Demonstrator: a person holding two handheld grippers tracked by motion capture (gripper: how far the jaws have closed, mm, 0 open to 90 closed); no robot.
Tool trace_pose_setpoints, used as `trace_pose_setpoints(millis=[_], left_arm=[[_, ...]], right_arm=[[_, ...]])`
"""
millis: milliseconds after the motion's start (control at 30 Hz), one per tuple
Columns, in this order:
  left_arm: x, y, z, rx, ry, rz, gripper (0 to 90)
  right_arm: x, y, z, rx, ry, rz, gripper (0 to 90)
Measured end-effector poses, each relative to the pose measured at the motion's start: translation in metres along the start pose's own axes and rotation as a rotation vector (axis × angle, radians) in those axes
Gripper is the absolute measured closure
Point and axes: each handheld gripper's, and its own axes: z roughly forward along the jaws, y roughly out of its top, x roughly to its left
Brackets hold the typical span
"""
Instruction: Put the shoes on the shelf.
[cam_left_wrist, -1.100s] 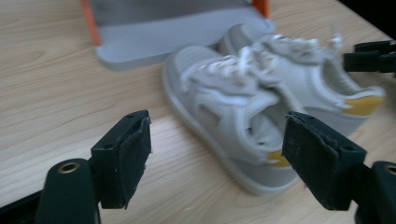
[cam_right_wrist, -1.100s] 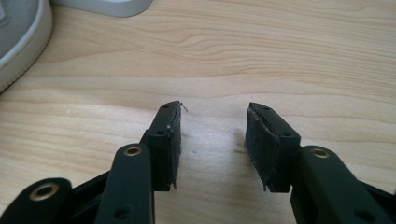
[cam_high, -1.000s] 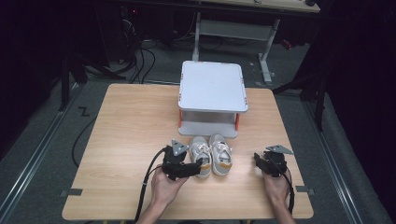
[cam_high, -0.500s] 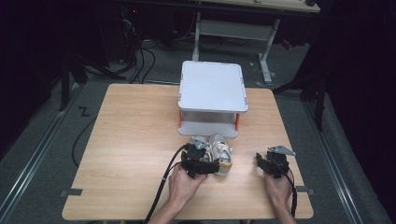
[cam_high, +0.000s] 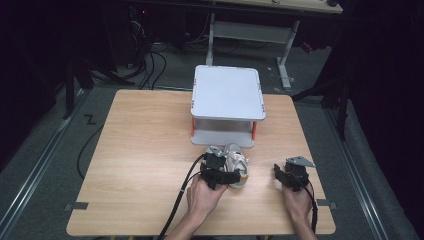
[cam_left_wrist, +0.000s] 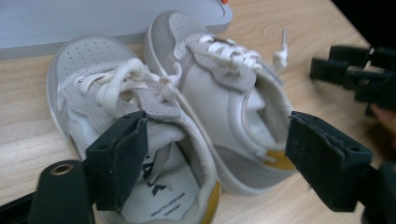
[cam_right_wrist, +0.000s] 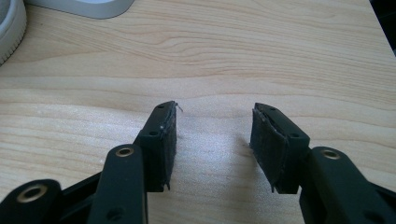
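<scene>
Two small white-and-grey lace-up sneakers (cam_left_wrist: 187, 116) lie side by side on the light wooden table (cam_high: 140, 150), touching, just in front of the grey two-tier plastic shelf (cam_high: 227, 105). Their long axes run toward the shelf, toes pointing at it, heels toward the person. The left gripper (cam_left_wrist: 217, 161), jaws spread wide, straddles the heels: one jaw inside one shoe's opening, the other outside the second shoe. The right gripper (cam_right_wrist: 212, 140) rests apart on bare wood, jaws parted.
</scene>
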Motion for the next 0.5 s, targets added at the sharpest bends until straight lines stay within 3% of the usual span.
trace_pose_setpoints(millis=[167,367,500], left_arm=[[-0.0007,0.0057,0.0010,-0.017,0.012,-0.039,20.4],[-0.0085,0.0028,0.0018,0.003,0.096,0.022,28.1],[-0.0052,0.0054,0.0003,0.014,0.082,-0.008,31.2]], right_arm=[[0.0012,0.0000,-0.0001,-0.002,-0.005,-0.006,51.0],[0.0020,0.0000,-0.0003,-0.002,-0.007,-0.014,51.1],[0.0028,0.0000,-0.0002,-0.004,-0.008,-0.018,51.1]])
